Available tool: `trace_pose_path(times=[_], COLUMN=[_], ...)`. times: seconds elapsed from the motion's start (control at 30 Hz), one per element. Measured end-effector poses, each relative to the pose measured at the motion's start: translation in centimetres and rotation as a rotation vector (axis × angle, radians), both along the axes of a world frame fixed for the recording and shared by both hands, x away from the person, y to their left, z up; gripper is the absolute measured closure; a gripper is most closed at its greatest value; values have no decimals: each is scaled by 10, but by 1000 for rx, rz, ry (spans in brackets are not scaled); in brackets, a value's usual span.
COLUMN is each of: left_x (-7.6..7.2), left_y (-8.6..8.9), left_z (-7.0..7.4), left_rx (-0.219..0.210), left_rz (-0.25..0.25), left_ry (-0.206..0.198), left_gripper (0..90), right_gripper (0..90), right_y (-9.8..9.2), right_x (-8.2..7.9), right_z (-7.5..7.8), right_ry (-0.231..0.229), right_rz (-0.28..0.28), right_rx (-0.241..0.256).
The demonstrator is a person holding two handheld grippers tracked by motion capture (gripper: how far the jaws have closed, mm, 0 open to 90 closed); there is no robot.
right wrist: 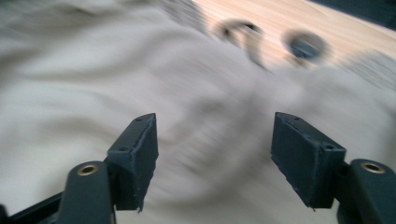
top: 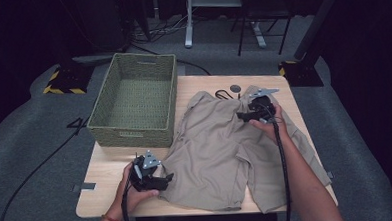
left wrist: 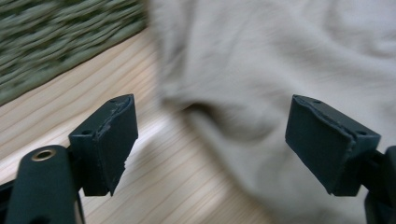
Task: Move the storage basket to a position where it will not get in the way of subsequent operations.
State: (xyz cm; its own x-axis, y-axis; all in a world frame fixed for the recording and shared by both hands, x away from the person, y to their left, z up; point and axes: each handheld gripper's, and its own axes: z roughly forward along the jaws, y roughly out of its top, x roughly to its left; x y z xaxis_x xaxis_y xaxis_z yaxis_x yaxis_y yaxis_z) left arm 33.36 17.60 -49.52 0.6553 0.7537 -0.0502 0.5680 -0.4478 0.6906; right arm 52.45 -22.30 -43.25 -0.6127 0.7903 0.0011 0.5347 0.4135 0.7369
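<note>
Lying flat across the bench (top: 111,166), shorts (top: 225,149) sit beside a basket (top: 136,95); left gripper (top: 159,179) gapes at their near-left hem, right gripper (top: 242,116) hangs open near the far edge.

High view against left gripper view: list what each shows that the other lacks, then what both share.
High view alone: the right gripper over the shorts' waist end, a black cord loop, a dark disc, and the floor. Left gripper view alone: its own black jaws close up, standing wide apart. Shared: the left gripper, the tan shorts, the woven green basket and the wooden table.
</note>
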Motion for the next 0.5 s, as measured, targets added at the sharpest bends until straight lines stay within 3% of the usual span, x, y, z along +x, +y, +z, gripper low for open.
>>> trace_pose_path(times=[0.1,0.23,0.4,0.5], left_x=[2,3,-1,-3], left_y=[2,1,-5,-12], left_z=[-4,-6,-9,-9], left_rx=[13,-20,20,16], left_rz=[22,9,-6,-19], left_ry=[24,28,-21,-17], left_gripper=[171,161,156,166], right_gripper=[312,305,298,280], right_y=[29,75,124,146], right_x=[-3,-3,3,4], right_z=[6,10,7,1], right_ry=[-14,-27,-18,-4], right_rz=[62,123,169,195], right_rx=[28,58,58,61])
